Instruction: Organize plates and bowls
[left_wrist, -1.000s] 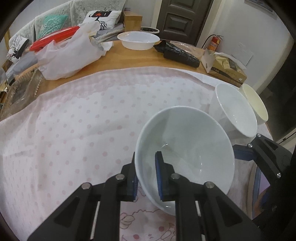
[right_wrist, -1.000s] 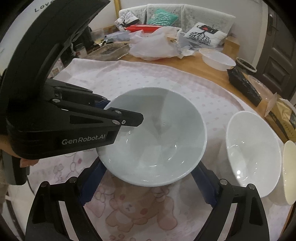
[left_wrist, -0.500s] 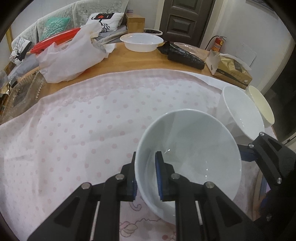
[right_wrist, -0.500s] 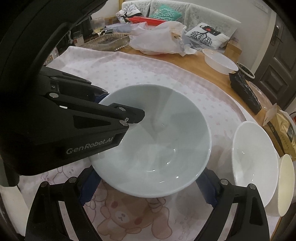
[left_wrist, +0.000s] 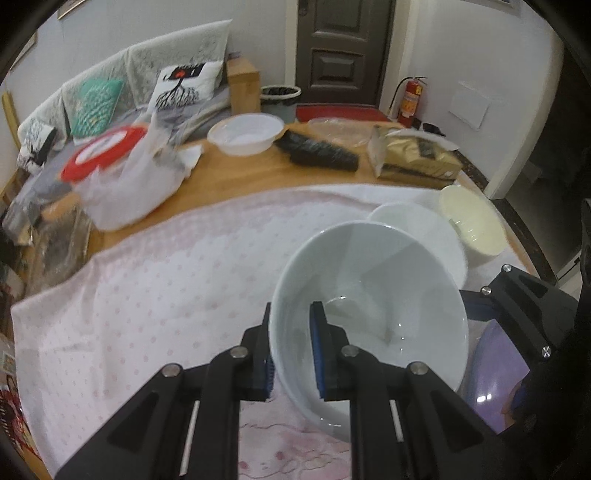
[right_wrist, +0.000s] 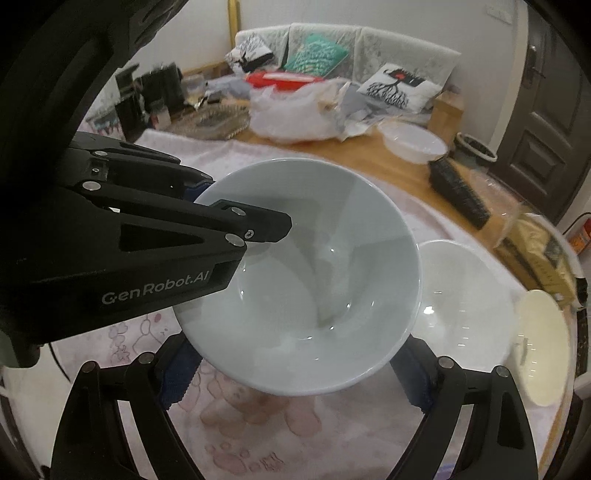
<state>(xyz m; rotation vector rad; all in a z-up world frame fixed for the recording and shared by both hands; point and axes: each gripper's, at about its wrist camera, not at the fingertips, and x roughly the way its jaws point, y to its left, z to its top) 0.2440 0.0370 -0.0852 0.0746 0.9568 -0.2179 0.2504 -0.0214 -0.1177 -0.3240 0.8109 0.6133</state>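
Note:
A pale blue-white bowl (left_wrist: 369, 295) hangs above the pink dotted cloth (left_wrist: 166, 288). My left gripper (left_wrist: 291, 314) is shut on its near rim, one pad inside and one outside. In the right wrist view the same bowl (right_wrist: 314, 277) sits between the wide-set fingers of my right gripper (right_wrist: 295, 369), whose blue pads touch its outer wall on both sides. A white bowl (left_wrist: 417, 229) stands just behind and right of the held one, partly hidden by it. A cream bowl (left_wrist: 472, 218) stands beyond that, near the table edge.
On the bare wood at the back are a white plastic basin (left_wrist: 243, 133), a black bundle (left_wrist: 317, 151), a gold packet (left_wrist: 413, 158) and a plastic bag (left_wrist: 129, 184). A purple plate-like thing (left_wrist: 495, 369) shows under the right gripper's finger. The table edge runs close on the right.
Both grippers have risen with the bowl between them. It now overlaps the white bowl on its right. More of the far room shows.

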